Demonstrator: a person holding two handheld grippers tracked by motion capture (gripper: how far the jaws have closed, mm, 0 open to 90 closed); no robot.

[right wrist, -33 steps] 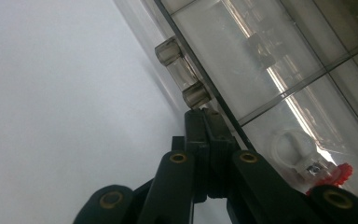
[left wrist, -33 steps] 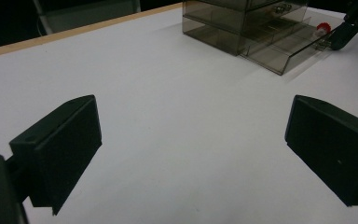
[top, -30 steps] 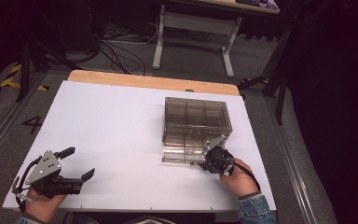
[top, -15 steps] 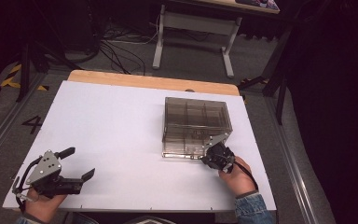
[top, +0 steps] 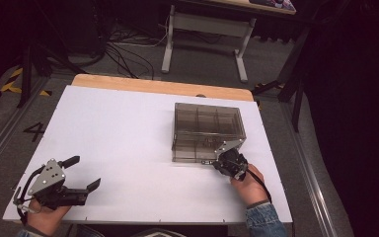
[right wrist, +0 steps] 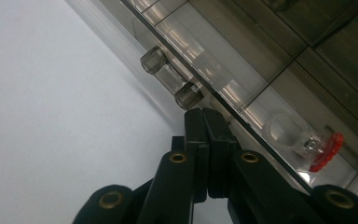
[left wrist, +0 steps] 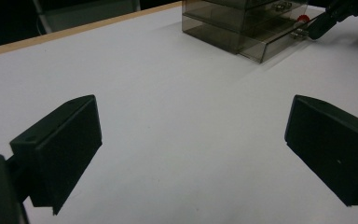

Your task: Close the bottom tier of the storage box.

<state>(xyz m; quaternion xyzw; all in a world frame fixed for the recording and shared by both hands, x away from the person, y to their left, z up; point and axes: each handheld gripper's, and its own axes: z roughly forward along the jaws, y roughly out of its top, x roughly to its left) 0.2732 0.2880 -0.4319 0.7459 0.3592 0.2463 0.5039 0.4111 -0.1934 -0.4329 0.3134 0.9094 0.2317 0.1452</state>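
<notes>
The right tool (right wrist: 204, 119) is pinched closed, just below the drawer knob (right wrist: 171, 84). The left tool (left wrist: 191, 154) gapes wide over the counter (left wrist: 177, 93).

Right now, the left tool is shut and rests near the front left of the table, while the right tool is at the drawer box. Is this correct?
Not quite: the left tool is open, its jaws wide apart in the left gripper view. The rest holds: the right tool is at the drawer box.
</notes>
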